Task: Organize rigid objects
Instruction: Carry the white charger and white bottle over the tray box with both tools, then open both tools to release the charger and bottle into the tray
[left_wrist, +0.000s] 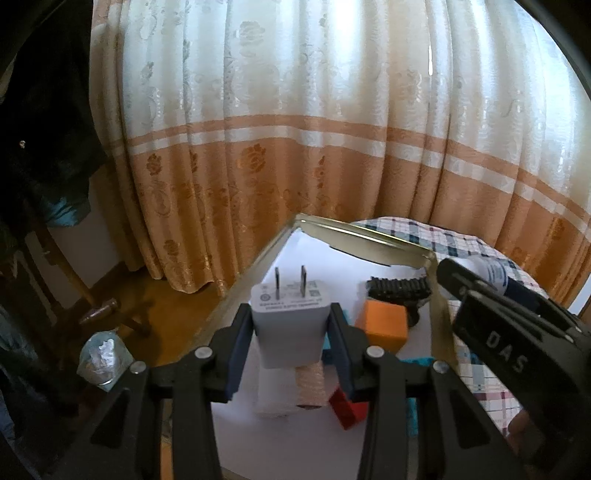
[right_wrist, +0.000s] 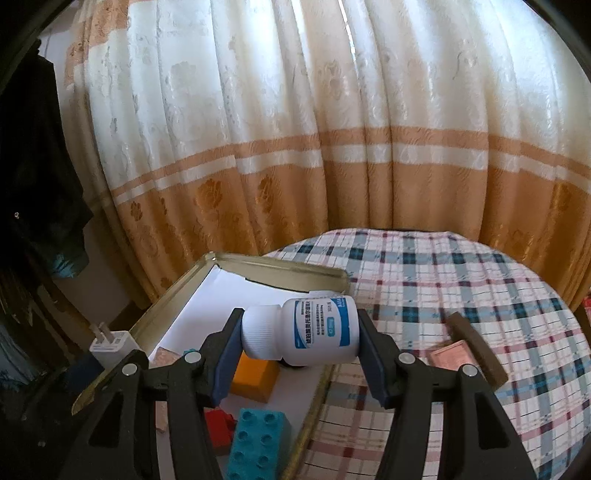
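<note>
1. Left gripper (left_wrist: 291, 332): jaws clamped on the sides of a white charger (left_wrist: 290, 325), prongs pointing up and away, held above the open metal tin (left_wrist: 255, 266).
2. Right gripper (right_wrist: 299, 347): jaws clamped on a white pill bottle (right_wrist: 303, 332), lying sideways, one jaw on the ribbed cap and the other on the bottom end. Held over the near right part of the tin, close to its right wall.
3. Already inside the tin, on the white lining: an orange block (left_wrist: 384, 325), a red brick (left_wrist: 345, 410), a teal brick (right_wrist: 255, 443), a dark ridged piece (left_wrist: 399, 286) near the far wall, and a pinkish wrapped piece (left_wrist: 310, 384) directly under the charger.
4. Still outside, on the checked tabletop (right_wrist: 443, 280): a pink flat piece (right_wrist: 452, 358) and a brown bar (right_wrist: 476, 350), both just right of the tin.
5. Step in hand, as judged: both items carried to the tin, placing not yet done; task seems past the middle.
6. Next move calls for: lowering each item onto a free spot of the lining, charger toward the far left part, bottle to the free area near the right wall, then opening the jaws only after contact.
7. Care needed: round bottle likely to roll when released; two grippers close together over one small tin, so better one after the other.
</note>
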